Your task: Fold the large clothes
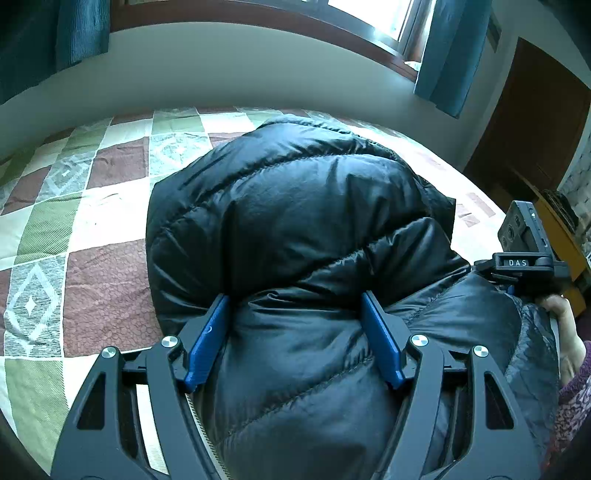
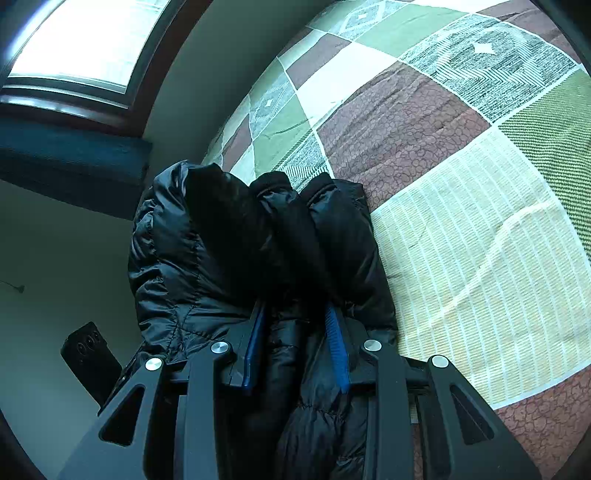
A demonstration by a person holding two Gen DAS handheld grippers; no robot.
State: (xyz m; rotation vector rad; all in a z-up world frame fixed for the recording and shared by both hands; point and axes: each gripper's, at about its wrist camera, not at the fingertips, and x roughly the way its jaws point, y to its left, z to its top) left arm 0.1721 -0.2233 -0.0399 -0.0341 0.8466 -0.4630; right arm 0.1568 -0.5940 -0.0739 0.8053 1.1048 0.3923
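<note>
A black puffer jacket (image 1: 295, 206) lies bunched on a patchwork quilt-covered bed (image 1: 92, 177). My left gripper (image 1: 295, 299) has its blue pads (image 1: 207, 339) clamped on a thick fold of the jacket, near a white zipper edge at the bottom. In the right wrist view the jacket (image 2: 229, 236) hangs bundled, its sleeves and cuffs pointing toward the quilt (image 2: 461, 221). My right gripper (image 2: 295, 310) is shut on a thick fold of it. The right gripper's body also shows in the left wrist view (image 1: 524, 254), at the jacket's right side.
A grey wall, a wood-framed window (image 1: 369, 22) and teal curtains (image 1: 454, 55) stand behind the bed. A dark wooden door (image 1: 535, 122) is at the right. The left gripper's camera (image 2: 90, 354) shows at lower left of the right wrist view.
</note>
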